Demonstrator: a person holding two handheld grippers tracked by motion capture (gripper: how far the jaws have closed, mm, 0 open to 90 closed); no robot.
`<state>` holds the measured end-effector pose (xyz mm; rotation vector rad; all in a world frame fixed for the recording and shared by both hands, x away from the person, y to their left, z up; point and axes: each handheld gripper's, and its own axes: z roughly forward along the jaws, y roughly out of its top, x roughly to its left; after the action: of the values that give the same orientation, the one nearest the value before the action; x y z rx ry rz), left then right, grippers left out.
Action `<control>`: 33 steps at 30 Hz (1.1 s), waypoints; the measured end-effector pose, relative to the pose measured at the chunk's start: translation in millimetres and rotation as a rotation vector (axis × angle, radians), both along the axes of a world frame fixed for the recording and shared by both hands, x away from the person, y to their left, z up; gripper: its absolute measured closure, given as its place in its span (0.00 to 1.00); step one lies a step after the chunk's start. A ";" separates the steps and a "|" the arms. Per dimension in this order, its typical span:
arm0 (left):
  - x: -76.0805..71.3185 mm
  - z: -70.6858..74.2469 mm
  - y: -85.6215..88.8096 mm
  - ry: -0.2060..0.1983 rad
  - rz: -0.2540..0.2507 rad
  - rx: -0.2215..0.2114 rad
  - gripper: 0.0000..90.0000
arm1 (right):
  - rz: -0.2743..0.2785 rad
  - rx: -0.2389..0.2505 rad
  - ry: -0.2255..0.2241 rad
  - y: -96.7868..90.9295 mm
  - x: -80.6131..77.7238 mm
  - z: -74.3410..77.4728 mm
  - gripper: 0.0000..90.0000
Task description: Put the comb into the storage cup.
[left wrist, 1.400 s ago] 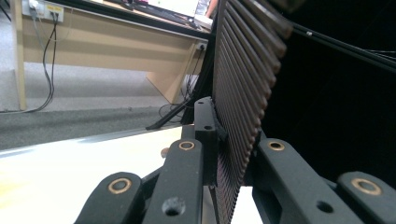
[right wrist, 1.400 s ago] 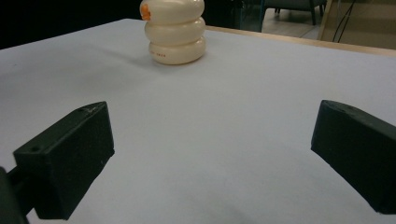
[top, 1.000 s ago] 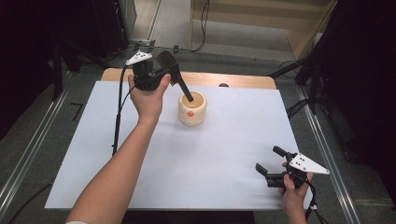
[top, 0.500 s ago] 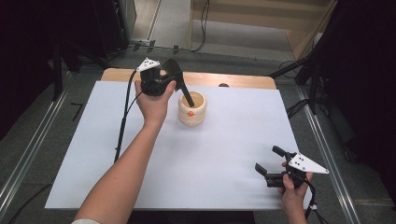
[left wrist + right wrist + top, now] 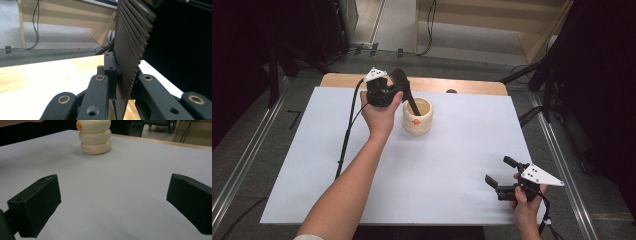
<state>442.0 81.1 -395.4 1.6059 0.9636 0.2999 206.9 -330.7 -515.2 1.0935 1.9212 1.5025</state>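
Note:
A cream ribbed cup (image 5: 418,117) with an orange mark stands on the white sheet toward the back middle. My left gripper (image 5: 415,109) tilts down into its mouth, jaws pressed together, tips inside the cup. In the left gripper view its ribbed pads (image 5: 130,50) lie flat against each other, and nothing shows between them. My right gripper (image 5: 498,169) is held low near the front right corner, open and empty. From the right gripper view the cup (image 5: 95,136) stands well beyond the spread jaws of the right gripper (image 5: 113,202).
A white sheet (image 5: 452,165) covers most of the wooden table (image 5: 437,85). The left gripper's black cable (image 5: 346,135) trails across the sheet's left side. Dark stands and floor cables surround the table.
My left hand has sunk and shifted slightly nearer, pushing the shut jaws deeper into the cup. The right gripper has stayed put.

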 end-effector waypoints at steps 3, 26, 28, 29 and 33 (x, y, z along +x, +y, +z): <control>0.2 -3.4 -1.8 0.007 0.002 0.003 0.94 | -0.001 0.001 0.002 0.0 -0.2 0.0 0.00; 1.4 -26.1 -14.4 0.066 0.007 -0.013 0.94 | 0.000 -0.001 0.000 0.0 0.2 -0.2 0.00; 1.5 -27.6 -14.9 0.073 0.007 -0.014 0.94 | 0.002 -0.002 -0.002 0.0 0.4 -0.3 0.00; 1.5 -28.3 -15.6 0.076 0.007 -0.019 0.94 | 0.000 -0.001 0.000 0.0 0.2 -0.3 0.00; 1.5 -30.7 -19.0 0.086 0.005 -0.027 0.94 | 0.000 -0.003 0.001 0.7 0.4 -0.3 0.00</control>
<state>443.5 62.1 -426.1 1.6026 1.0331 0.2225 207.3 -330.0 -515.5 1.0930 1.9228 1.4988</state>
